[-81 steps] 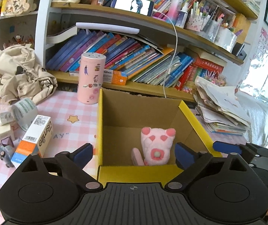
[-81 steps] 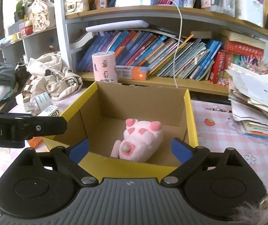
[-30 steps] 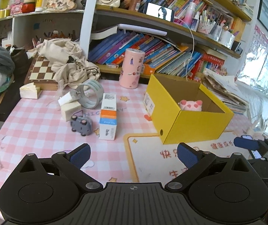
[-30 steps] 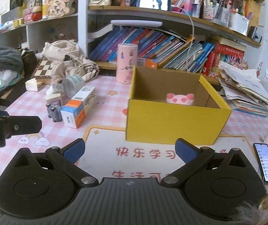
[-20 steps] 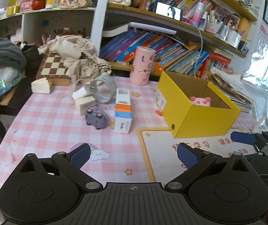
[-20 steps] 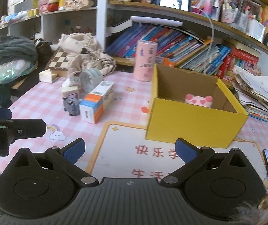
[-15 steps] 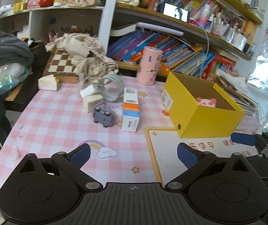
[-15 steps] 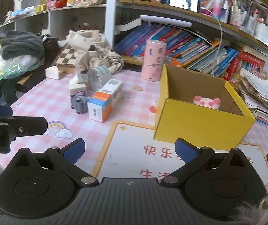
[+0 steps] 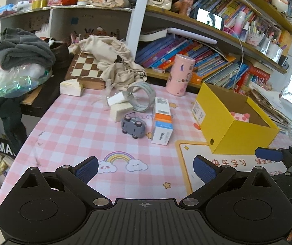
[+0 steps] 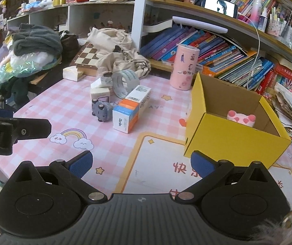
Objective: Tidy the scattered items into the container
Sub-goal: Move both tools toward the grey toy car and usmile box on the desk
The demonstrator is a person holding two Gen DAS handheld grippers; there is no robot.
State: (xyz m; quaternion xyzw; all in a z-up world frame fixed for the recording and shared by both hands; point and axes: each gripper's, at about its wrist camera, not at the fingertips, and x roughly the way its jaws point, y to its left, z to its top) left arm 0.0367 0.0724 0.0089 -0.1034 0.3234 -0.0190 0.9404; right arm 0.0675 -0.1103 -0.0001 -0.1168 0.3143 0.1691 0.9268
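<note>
Left wrist view shows I've pulled both tongs back from the yellow box [image 9: 236,131] at centre right, pink plush [image 9: 240,116] now inside, left tongs [image 9: 146,166] and right tongs [image 10: 142,161] apart and empty, toy car [image 9: 133,125] and carton [image 9: 162,123] still waiting mid-frame on the surface [image 9: 74,126].

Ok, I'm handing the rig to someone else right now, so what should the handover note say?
Left gripper: open, empty, above the table's near edge.
Right gripper: open, empty, near the yellow box.
Done: pink plush is in the box.
Left on the pink checked table: grey toy car, orange-and-white carton, tape roll, two small white blocks.
</note>
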